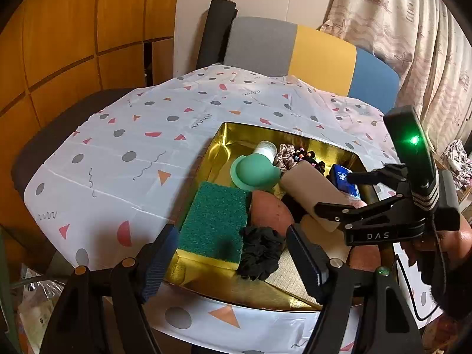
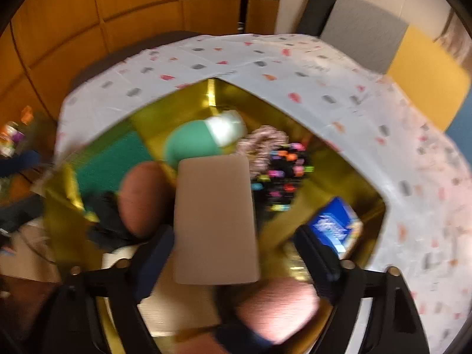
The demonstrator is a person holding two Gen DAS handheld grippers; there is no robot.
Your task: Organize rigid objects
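A gold tray (image 1: 224, 135) on a patterned tablecloth holds a green sponge (image 1: 215, 222), a black scrunchie (image 1: 261, 252), a sweet potato (image 1: 270, 209), a mint green cup (image 1: 255, 171), a cardboard tube (image 1: 312, 190) and a blue packet (image 1: 343, 178). My left gripper (image 1: 233, 262) is open above the tray's near edge, with the sponge and scrunchie between its fingers. My right gripper (image 2: 236, 262) is open over the tray, its fingers either side of the cardboard tube (image 2: 214, 218); it also shows in the left wrist view (image 1: 333, 191). The right wrist view is blurred.
A pink scrunchie (image 1: 284, 152) and a bunch of colourful hair ties (image 1: 306, 156) lie at the tray's far side. A second sweet potato (image 2: 277, 309) lies near my right gripper. A chair (image 1: 309, 56) stands behind the table (image 1: 132, 147). Wooden panels stand to the left.
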